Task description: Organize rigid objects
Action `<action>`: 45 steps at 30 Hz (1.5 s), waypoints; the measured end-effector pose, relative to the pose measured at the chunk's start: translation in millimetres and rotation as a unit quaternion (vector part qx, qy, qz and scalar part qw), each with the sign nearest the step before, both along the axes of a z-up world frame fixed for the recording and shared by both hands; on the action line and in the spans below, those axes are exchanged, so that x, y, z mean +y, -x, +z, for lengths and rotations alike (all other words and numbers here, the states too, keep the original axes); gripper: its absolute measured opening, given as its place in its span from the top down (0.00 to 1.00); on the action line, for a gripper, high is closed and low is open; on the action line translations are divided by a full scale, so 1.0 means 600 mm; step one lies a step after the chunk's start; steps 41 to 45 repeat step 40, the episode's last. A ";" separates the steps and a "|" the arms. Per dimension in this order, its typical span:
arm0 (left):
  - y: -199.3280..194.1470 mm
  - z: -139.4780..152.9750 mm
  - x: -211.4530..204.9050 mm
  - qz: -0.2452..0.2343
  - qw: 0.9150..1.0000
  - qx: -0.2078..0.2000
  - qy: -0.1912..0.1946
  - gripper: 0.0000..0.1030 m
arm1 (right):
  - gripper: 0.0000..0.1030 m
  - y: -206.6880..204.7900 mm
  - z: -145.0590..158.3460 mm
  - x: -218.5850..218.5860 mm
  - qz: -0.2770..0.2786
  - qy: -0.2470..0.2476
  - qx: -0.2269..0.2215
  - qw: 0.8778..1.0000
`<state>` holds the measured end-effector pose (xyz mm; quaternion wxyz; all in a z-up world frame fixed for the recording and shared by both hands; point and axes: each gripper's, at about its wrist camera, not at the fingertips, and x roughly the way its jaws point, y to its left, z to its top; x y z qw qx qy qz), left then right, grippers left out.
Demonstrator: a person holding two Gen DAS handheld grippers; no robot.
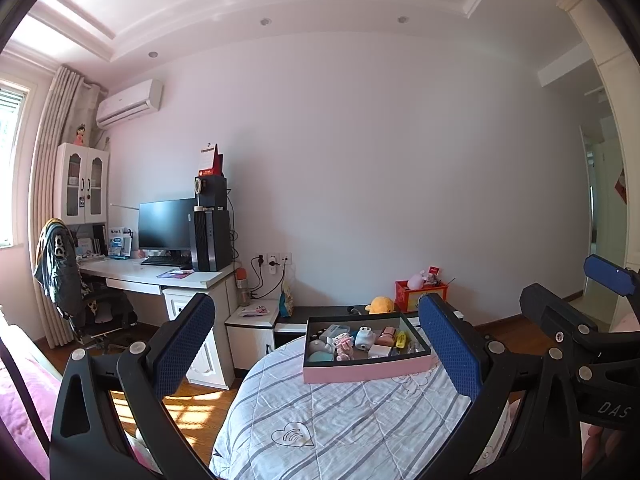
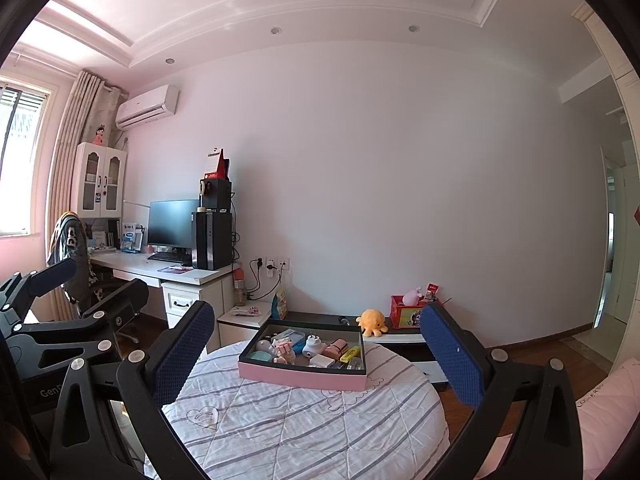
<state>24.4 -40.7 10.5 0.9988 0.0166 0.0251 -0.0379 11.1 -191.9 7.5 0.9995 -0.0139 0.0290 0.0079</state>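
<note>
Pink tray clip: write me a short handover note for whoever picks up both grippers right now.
Left gripper: open, empty, held back from the tray.
Right gripper: open, empty, also held back.
Pink tray sits on the striped quilted round surface, holding a jumble of small items, among them a yellow marker and a white block.
Done: nothing visibly sorted.
Left: all the organizing.

"DAS" in white on the black body of the right tool [image 1: 612, 410], seen right of the left tool; "Gen" on the left tool [image 2: 50, 392], rest cut off.
</note>
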 end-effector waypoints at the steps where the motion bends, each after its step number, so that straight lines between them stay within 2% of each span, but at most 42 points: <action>1: -0.001 0.000 0.000 0.000 1.000 0.000 0.000 0.00 | 0.00 0.000 0.000 0.000 0.000 0.000 0.000 1.000; 45: -0.007 -0.007 0.000 -0.001 1.000 -0.004 0.002 0.00 | 0.00 -0.005 -0.005 0.001 -0.003 0.000 0.003 1.000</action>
